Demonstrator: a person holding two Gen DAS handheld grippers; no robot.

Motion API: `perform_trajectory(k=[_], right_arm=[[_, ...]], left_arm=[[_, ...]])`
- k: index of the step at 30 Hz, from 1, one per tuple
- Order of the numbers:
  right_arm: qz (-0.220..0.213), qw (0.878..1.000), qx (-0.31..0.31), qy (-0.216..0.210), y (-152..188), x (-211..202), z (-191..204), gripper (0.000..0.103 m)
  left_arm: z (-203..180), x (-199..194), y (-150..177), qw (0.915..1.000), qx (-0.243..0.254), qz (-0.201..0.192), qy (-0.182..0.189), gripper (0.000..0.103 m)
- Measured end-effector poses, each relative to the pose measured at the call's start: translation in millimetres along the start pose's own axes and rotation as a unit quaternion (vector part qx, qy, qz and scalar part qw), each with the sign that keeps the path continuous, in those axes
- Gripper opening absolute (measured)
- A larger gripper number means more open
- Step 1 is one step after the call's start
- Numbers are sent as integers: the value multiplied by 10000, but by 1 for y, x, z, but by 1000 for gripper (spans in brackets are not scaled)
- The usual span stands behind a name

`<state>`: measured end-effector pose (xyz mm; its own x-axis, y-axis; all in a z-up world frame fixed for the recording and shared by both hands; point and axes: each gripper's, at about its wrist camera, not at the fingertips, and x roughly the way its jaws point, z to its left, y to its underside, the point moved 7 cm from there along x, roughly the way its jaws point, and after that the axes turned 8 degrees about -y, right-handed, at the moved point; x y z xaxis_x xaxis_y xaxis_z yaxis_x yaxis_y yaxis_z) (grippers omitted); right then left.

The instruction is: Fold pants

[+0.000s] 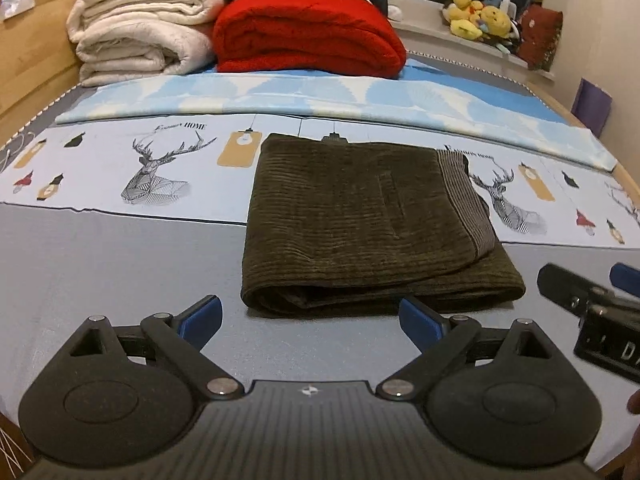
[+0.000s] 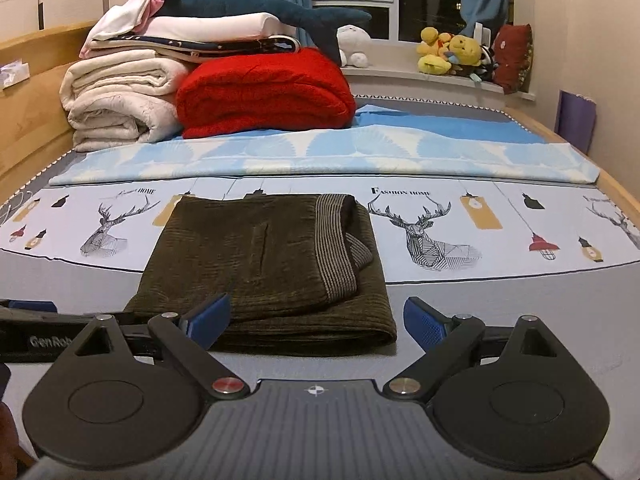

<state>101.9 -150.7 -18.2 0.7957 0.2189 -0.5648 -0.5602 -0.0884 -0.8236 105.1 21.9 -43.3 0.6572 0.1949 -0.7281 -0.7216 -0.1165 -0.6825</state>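
**Corduroy pants lie folded on the bed, both tongs open and empty**

Grey sheet covers the near part of the bed (image 2: 80,280), with a pale printed band of stags and lanterns running across it and a light blue blanket (image 2: 320,152) laid flat beyond that. The dark olive corduroy pants (image 2: 264,256) are the landmark: they lie folded into a thick, roughly square packet, half on the printed band and half on the grey sheet, the striped waistband lining turned out along their right edge.

Well behind the pants, at the far end of the bed, sits a stack of cream folded bedding (image 2: 116,100) with a red fleece blanket (image 2: 264,96) just to its right and a blue plush shark (image 2: 256,4) lying on top. Further right of those, on the window ledge, is a cluster of yellow soft toys (image 2: 448,54).

The left tongs (image 1: 310,320) hover just in front of the near folded edge of the pants, jaws spread wide, nothing between them. The right tongs (image 2: 316,320) hang at the front right corner of the pants, also spread wide and holding nothing; the left blue pad overlaps the fabric in view, though I cannot tell whether it touches.
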Motion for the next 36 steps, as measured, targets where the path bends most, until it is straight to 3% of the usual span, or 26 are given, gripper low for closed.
perform_trajectory(k=[36], right_arm=[[143, 9999, -34, -17, 3, 7, 0, 94]], left_arm=[[1, 5, -3, 10000, -55, 2, 39, 97]])
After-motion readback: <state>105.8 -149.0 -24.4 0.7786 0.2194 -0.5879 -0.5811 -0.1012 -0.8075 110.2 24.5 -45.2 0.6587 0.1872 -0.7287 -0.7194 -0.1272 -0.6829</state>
